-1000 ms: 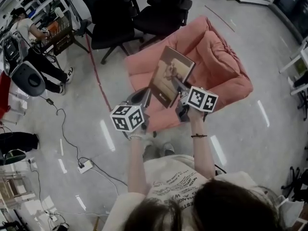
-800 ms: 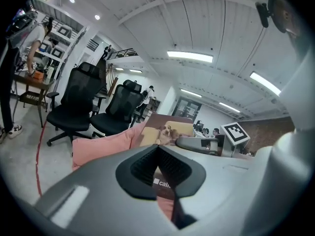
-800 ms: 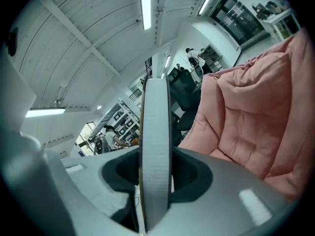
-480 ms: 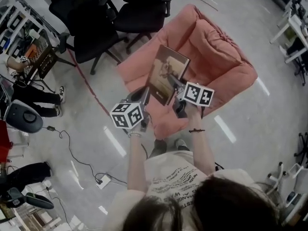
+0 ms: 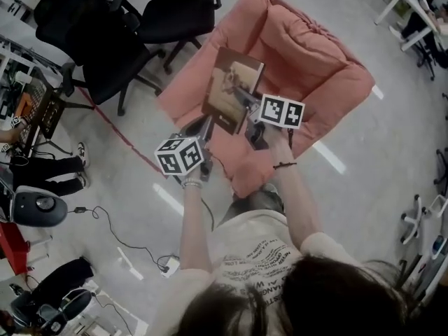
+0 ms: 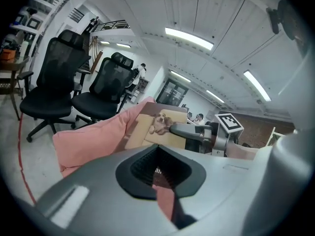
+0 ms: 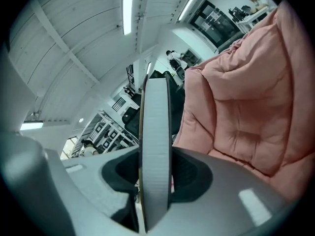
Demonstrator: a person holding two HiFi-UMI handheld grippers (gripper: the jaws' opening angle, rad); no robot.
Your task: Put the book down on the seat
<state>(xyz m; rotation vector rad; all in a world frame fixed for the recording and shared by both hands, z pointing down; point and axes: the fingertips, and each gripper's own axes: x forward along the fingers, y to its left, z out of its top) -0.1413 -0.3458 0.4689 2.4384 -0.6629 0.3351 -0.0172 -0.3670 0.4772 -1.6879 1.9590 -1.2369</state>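
Book (image 5: 233,88) over pink seat (image 5: 315,61)
Left claw (image 5: 205,133) and right claw (image 5: 245,101) are gripping its lower edge, cover facing up.

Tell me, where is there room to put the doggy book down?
The pink padded armchair's seat looks bare between its puffy arms, right below the brown dog-cover book. The shiny floor right of the armchair is open too. It's crowded on the left: black office chairs and floor cables.

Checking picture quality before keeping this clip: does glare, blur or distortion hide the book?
Head view: sharp; light streaks glare on the floor, book clear. Left gripper view: strong fisheye, black corners, book cover readable. Right gripper view: same fisheye; the book's edge looms large, in focus.
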